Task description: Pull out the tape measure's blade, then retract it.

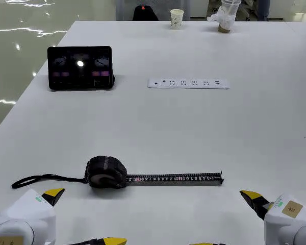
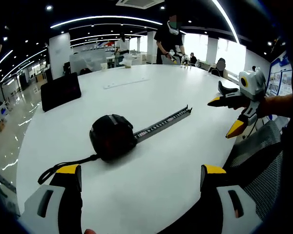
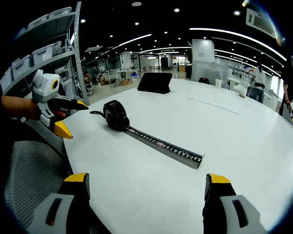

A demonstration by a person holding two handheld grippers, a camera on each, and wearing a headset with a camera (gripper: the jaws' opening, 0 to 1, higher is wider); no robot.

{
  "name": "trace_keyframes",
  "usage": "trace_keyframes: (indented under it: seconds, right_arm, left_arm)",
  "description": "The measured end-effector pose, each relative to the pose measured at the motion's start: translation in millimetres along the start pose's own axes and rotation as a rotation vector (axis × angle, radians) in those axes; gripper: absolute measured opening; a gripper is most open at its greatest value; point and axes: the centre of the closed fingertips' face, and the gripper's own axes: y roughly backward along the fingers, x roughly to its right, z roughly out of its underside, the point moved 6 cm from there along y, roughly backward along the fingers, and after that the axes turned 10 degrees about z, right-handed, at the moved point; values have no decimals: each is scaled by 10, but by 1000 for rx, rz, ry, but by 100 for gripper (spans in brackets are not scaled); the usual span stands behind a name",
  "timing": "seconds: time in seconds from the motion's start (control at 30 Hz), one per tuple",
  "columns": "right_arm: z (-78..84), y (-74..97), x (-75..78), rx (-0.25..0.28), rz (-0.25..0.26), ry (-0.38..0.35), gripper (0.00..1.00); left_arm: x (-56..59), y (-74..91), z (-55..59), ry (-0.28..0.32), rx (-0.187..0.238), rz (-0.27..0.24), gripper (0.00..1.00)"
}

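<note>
A: Surface?
B: White table [image 1: 194, 127], big office. 1 tape measure [image 1: 106, 172] at 6 o'clock, blade [image 1: 173, 178] out toward 3.
A: Others?
B: 1 tablet [image 1: 80, 68], 1 power strip [image 1: 188, 83], 2 cups [image 1: 177, 18]; left hand-held gripper [image 2: 140, 170], right hand-held gripper [image 3: 146, 178] wide, empty.

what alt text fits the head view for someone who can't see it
A black tape measure lies on a table, its blade pulled out to the right and its strap trailing left. The left gripper and right gripper are open at the bottom corners; a tablet and power strip sit farther back.
</note>
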Motion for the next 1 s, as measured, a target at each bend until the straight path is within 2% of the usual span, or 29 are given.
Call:
trace_keyframes:
  seconds: [0.37, 1.0]
  right_arm:
    - [-30, -10, -35, 11, 13, -10, 98]
    - [-5, -5, -73, 5, 5, -19, 98]
  left_arm:
    - [53, -25, -6, 17, 17, -26, 99]
    - [39, -48, -31, 23, 30, -75, 99]
